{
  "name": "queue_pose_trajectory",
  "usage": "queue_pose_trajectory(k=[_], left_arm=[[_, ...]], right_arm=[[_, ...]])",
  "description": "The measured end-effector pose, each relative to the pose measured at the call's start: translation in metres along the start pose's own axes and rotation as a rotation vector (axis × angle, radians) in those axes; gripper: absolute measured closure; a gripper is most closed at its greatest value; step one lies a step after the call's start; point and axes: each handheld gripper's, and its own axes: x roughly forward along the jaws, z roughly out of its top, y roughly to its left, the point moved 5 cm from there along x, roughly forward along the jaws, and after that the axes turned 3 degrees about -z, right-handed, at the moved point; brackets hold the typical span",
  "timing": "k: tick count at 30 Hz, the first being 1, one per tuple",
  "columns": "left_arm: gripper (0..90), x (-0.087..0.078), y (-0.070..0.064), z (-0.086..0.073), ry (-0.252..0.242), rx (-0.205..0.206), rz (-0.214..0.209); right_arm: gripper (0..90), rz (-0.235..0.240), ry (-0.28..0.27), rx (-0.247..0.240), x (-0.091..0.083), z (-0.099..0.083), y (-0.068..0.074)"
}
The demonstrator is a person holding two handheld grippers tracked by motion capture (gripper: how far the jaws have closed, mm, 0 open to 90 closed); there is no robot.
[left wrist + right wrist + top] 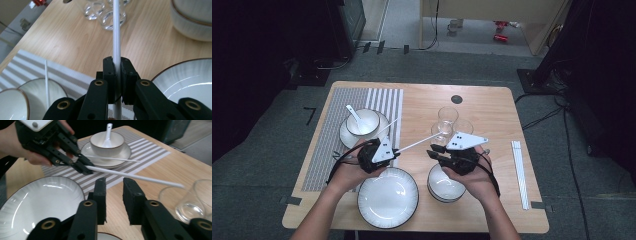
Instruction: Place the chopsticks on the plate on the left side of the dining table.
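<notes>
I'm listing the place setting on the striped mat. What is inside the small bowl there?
A white spoon stands in the small bowl, its handle leaning out over the rim. The spoon's scoop hides the bottom of the bowl; no food shows around it.

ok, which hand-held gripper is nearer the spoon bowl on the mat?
Left. The left hand-held gripper sits just below the spoon bowl, gripping a white chopstick; the right hand-held gripper is off to its right.

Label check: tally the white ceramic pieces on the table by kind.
Large white ribbed plate: 1
White saucer: 1
Brown-rimmed white bowls: 2
White ceramic spoon: 1
Total: 5
</notes>
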Motion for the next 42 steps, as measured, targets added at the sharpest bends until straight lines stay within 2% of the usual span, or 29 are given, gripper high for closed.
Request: queue_pose_trajectory(k=[7,11,18,26,36,42], left_arm=[[85.7,0.0,0.012,-0.017,0.031,-0.065,0.04],[85.7,-0.001,0.019,-0.025,0.041,-0.107,0.055],[85.7,0.001,0.032,-0.038,0.082,-0.168,0.08],[85.6,0.006,0.046,-0.057,0.137,-0.235,0.116],[85.4,0.014,0.055,-0.069,0.191,-0.272,0.139],[85.2,0.015,0.06,-0.072,0.193,-0.313,0.142]], right_arm=[[59.0,-0.078,-0.064,0.136,-0.011,-0.009,-0.019],[58.0,-0.094,-0.078,0.175,-0.018,-0.015,-0.026],[58.2,-0.127,-0.089,0.218,-0.03,-0.031,-0.038],[58.9,-0.176,-0.092,0.294,-0.043,-0.062,-0.056],[60.5,-0.221,-0.091,0.366,-0.057,-0.095,-0.07],[61.6,-0.232,-0.091,0.395,-0.059,-0.107,-0.074]])
